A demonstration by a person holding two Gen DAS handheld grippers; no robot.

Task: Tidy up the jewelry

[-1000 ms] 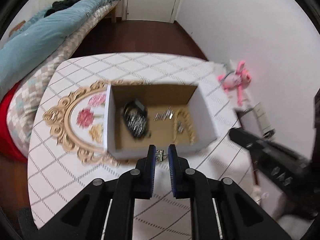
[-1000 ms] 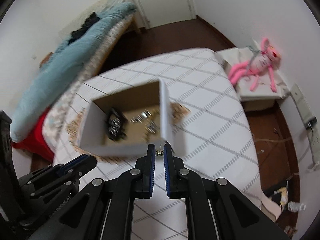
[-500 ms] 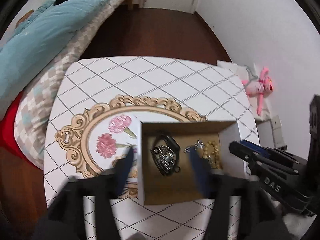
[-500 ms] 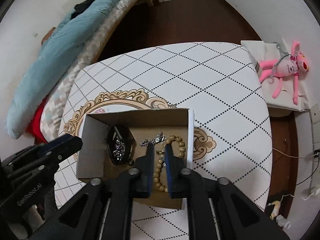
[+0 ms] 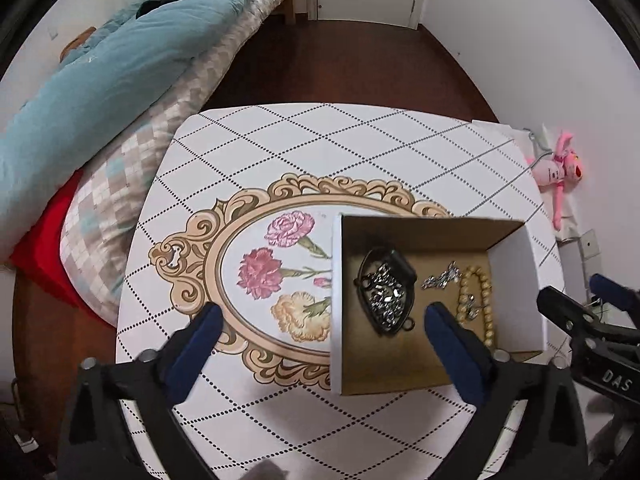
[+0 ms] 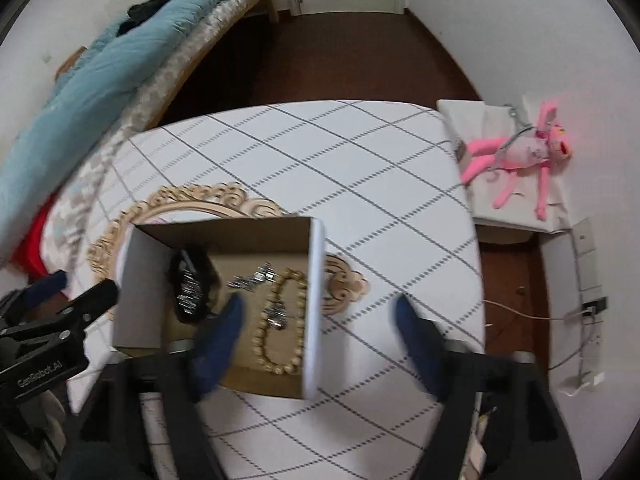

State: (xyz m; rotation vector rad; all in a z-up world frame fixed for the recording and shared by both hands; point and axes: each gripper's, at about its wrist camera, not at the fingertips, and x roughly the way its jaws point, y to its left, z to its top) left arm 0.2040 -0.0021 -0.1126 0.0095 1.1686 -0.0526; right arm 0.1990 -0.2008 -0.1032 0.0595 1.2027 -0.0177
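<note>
Both grippers, left gripper and right gripper, spread; bead bracelet lies lengthwise in box.

Beyond my table, with its diamond-patterned cloth and gold-framed flower print, I see a bed with a teal duvet on the left and a pink plush toy by the right wall.

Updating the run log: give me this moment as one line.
left gripper: open, empty | right gripper: open, empty | box: on table, holds bead bracelet, black dish, silver chain
</note>
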